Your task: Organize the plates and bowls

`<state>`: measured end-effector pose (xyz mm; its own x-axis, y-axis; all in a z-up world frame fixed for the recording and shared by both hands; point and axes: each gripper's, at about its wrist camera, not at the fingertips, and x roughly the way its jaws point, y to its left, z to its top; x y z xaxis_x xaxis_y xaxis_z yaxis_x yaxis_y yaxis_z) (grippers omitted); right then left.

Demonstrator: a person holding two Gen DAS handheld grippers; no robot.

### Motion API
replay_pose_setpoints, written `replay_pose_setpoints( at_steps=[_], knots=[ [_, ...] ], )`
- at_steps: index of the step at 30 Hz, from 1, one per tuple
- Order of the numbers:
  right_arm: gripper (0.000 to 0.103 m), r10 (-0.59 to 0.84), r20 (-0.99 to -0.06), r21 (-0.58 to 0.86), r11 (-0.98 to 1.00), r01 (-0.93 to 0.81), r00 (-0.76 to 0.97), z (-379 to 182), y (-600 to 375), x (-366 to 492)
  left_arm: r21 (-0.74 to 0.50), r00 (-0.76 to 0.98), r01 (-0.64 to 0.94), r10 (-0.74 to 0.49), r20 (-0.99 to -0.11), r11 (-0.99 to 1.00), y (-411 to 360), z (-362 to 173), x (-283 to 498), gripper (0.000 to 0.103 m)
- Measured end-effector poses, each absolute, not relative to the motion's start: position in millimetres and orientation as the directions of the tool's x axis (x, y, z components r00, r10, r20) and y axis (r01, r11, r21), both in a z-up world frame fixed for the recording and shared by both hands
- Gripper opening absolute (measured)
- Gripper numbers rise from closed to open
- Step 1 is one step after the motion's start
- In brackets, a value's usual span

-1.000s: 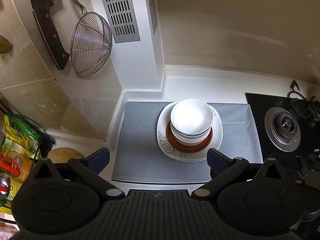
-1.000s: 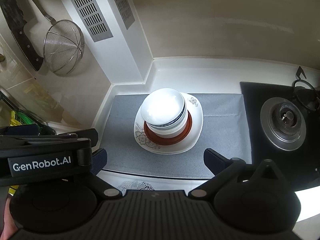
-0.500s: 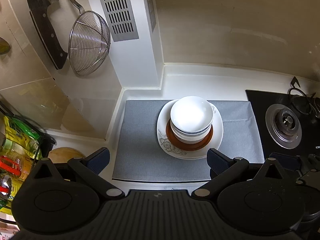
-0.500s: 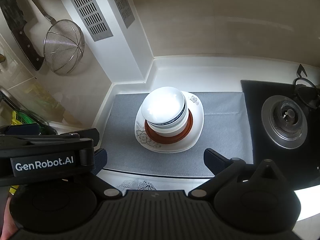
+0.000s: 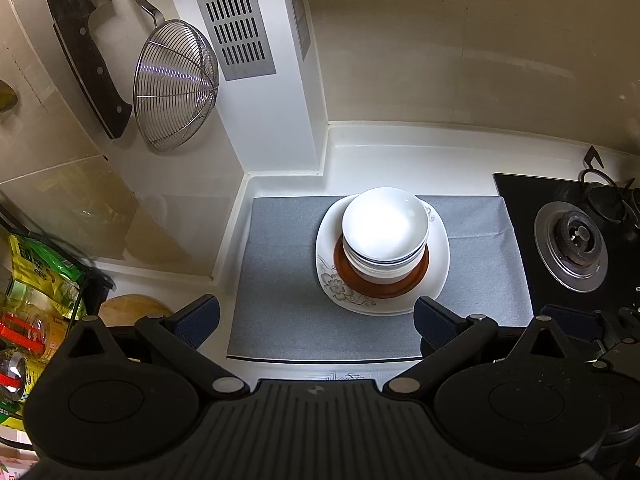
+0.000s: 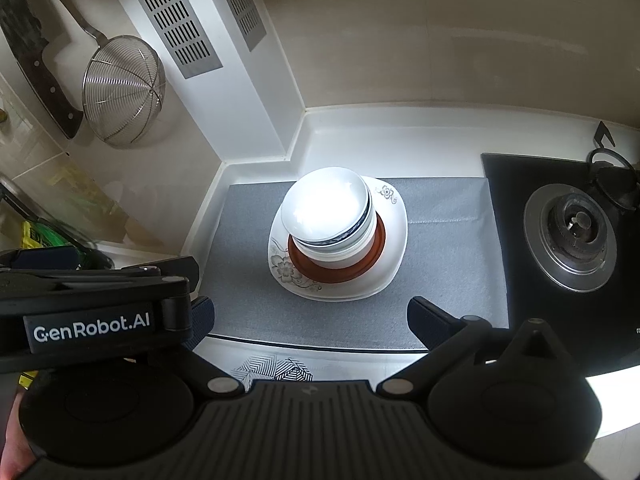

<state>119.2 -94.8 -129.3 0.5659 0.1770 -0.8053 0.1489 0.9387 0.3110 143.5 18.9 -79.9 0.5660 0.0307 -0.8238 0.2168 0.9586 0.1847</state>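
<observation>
A stack of white bowls (image 5: 385, 228) (image 6: 325, 208) sits on a brown plate (image 5: 384, 286) (image 6: 340, 272), which rests on a white floral plate (image 5: 340, 284) (image 6: 390, 208). The pile stands on a grey mat (image 5: 280, 280) (image 6: 248, 264). My left gripper (image 5: 316, 320) hovers open above the mat's near edge, short of the pile, with nothing between its fingers. My right gripper (image 6: 308, 320) is also open and empty, held back from the pile. The left gripper's body (image 6: 92, 312) covers the right gripper's left finger in the right wrist view.
A gas hob (image 5: 572, 248) (image 6: 576, 236) lies right of the mat. A wire skimmer (image 5: 176, 80) (image 6: 122, 90) and a cleaver (image 5: 86, 48) hang on the left wall. Packets and jars (image 5: 36, 280) fill a rack at the left. A round wooden board (image 5: 128, 308) lies near it.
Both grippers have drawn back slightly from the pile, which looks a bit smaller and farther. The bowls and plates have not moved.
</observation>
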Motion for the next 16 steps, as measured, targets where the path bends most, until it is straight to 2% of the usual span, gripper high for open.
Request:
replay_pose_setpoints(
  at_steps=[16],
  knots=[
    [0.103,0.183,-0.814,0.308,0.941,0.143,0.552,-133.1,-86.4,124.6,0.168,0.55,0.219,0.02,-0.835,0.961,28.6,-85.6,148.6,0.103]
  ],
)
